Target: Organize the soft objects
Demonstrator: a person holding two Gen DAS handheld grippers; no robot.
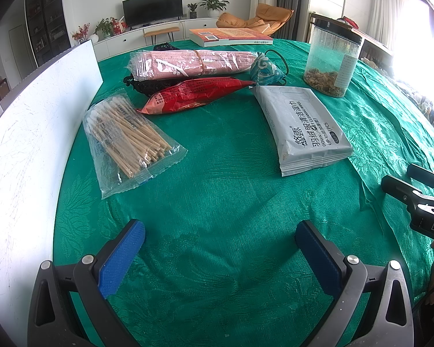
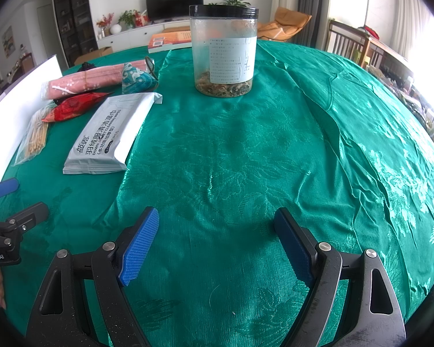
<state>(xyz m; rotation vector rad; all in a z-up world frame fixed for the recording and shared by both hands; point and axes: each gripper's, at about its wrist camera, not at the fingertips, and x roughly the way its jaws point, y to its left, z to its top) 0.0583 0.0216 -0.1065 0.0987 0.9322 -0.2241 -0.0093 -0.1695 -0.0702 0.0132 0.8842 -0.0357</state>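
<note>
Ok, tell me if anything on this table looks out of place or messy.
Nothing is spilled or damaged. The green tablecloth is wrinkled into ridges on its right side, and the hard plastic jar stands apart from the soft packets such as the grey wipes pack.

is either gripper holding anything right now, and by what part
Nothing is held. The left gripper and right gripper both stand open over bare green tablecloth.

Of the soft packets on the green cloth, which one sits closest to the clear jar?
The grey wipes pack. Its far end lies just beside the jar; the red packet, pink pack and swab bag all lie further left.
</note>
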